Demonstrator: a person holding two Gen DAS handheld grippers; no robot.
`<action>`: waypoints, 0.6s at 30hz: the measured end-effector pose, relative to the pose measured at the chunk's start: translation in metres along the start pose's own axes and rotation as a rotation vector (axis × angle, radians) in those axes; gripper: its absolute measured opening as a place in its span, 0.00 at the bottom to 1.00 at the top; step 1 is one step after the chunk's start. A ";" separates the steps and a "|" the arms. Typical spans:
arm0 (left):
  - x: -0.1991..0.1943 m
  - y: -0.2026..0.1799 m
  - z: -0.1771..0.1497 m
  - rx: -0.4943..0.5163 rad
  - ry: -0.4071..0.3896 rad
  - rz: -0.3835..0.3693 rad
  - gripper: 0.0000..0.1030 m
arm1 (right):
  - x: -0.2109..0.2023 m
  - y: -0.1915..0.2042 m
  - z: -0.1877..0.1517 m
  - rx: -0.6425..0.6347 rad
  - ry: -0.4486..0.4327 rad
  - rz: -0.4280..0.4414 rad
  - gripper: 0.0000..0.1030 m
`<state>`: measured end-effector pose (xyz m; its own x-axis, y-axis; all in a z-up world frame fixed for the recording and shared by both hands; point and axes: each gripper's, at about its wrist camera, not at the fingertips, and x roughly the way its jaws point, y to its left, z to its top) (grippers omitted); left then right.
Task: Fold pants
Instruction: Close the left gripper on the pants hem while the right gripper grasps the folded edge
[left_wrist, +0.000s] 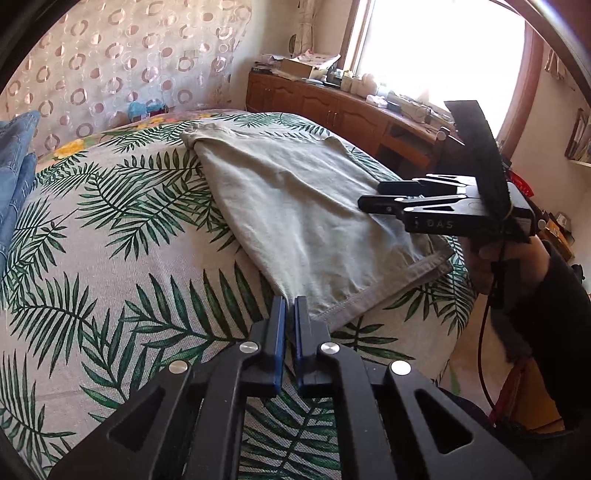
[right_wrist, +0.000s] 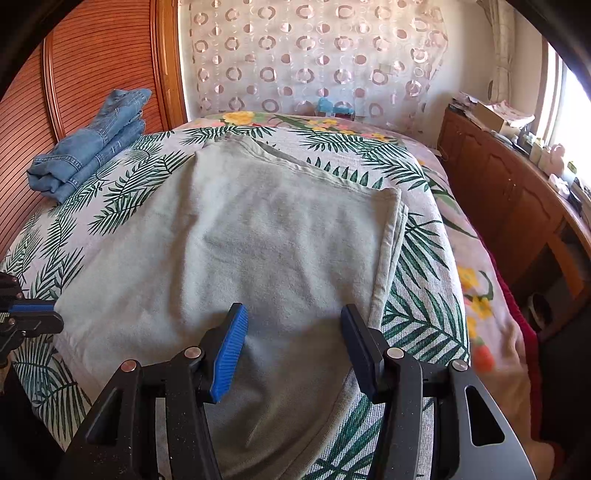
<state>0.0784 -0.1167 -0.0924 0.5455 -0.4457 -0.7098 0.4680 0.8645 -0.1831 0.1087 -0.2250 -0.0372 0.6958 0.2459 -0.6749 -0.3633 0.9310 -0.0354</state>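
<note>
The pants (right_wrist: 236, 236), pale grey-green, lie spread on the bed (right_wrist: 424, 310) over its leaf-print cover, already doubled so one leg sits on the other; the layered hem edges show along the side toward the window. They run from the near edge of the bed toward the far edge by the curtain, well apart from the folded jeans (right_wrist: 92, 147) at the corner by the headboard. The left gripper (left_wrist: 290, 301) sits at the near hem corner of the pants with its jaws nearly together; a narrow gap shows between the blue pads, and whether cloth is pinched there cannot be told from either view, though the hem appears to lie just beside the tips rather than in them. The right gripper (right_wrist: 293, 314) hovers low over the near end of the pants with its jaws wide apart and nothing between them. Judged from this, the lengthwise fold looks done and the step in hand is taking hold of the near end for the crosswise fold. The next move calls for each gripper to close on both layers at its own corner of the near end, lift them evenly, and carry that end toward the far end without dragging the lower layer or skewing the edges.
</note>
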 end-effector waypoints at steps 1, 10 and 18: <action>0.000 0.000 0.000 0.001 -0.002 0.001 0.05 | -0.001 -0.001 0.000 0.006 0.001 0.003 0.53; 0.002 0.002 -0.004 -0.001 -0.010 0.003 0.06 | -0.051 0.002 -0.032 0.094 -0.046 0.000 0.53; 0.001 0.003 -0.006 -0.001 -0.019 0.007 0.06 | -0.066 0.015 -0.057 0.144 -0.032 -0.026 0.50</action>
<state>0.0761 -0.1137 -0.0980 0.5620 -0.4442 -0.6977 0.4634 0.8678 -0.1792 0.0219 -0.2431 -0.0355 0.7238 0.2274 -0.6515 -0.2541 0.9656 0.0548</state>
